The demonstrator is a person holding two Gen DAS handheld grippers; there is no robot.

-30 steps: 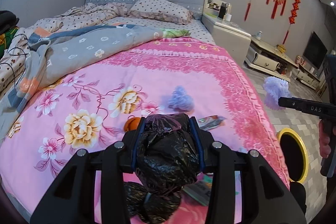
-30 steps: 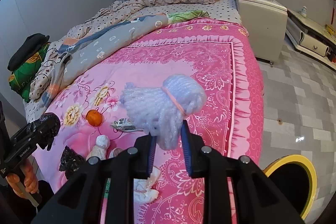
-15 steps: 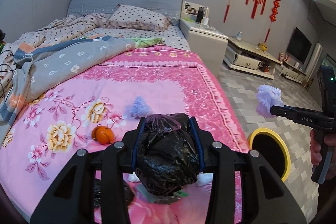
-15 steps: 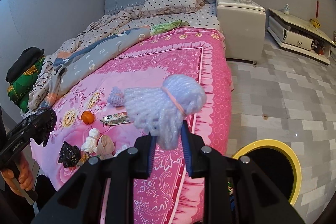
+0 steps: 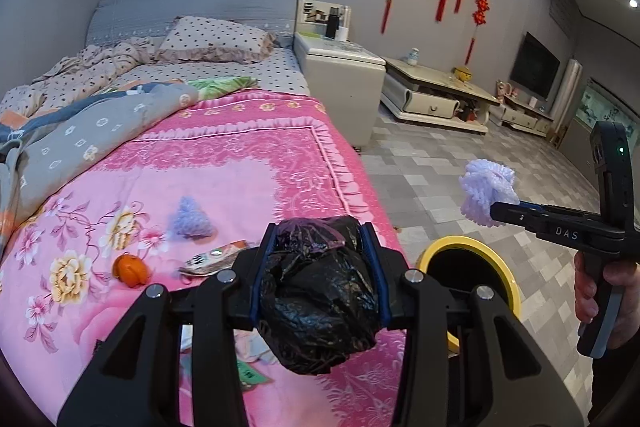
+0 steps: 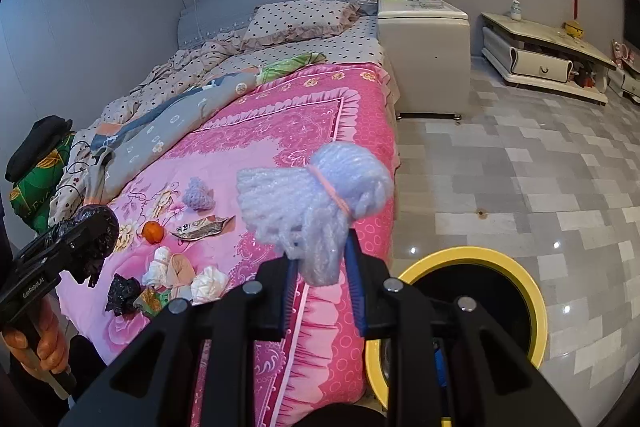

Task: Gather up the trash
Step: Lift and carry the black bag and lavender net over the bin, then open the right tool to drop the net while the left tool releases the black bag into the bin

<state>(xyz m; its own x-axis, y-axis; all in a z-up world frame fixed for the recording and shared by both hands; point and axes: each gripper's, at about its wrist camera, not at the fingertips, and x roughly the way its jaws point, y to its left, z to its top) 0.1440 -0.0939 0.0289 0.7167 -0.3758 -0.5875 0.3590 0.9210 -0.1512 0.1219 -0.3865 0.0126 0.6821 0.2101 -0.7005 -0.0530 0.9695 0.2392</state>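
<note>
Two pieces of trash are in the air by the bed's [image 6: 348,131] corner: a black bag [image 5: 320,291] and a lilac foam wad [image 6: 316,199]. The yellow-rimmed bin [image 6: 476,255] stands on open tiled floor [image 6: 540,187] just off that corner, below both. "DAS" is printed on the right tongs [image 5: 498,207], "GenRobot.AI" on the left. The left tongs [image 5: 318,267] grip the bag; the right pinch the wad. An orange [image 6: 152,231], a wrapper [image 6: 200,227] and another wad [image 6: 198,195] lie on the pink quilt.
</note>
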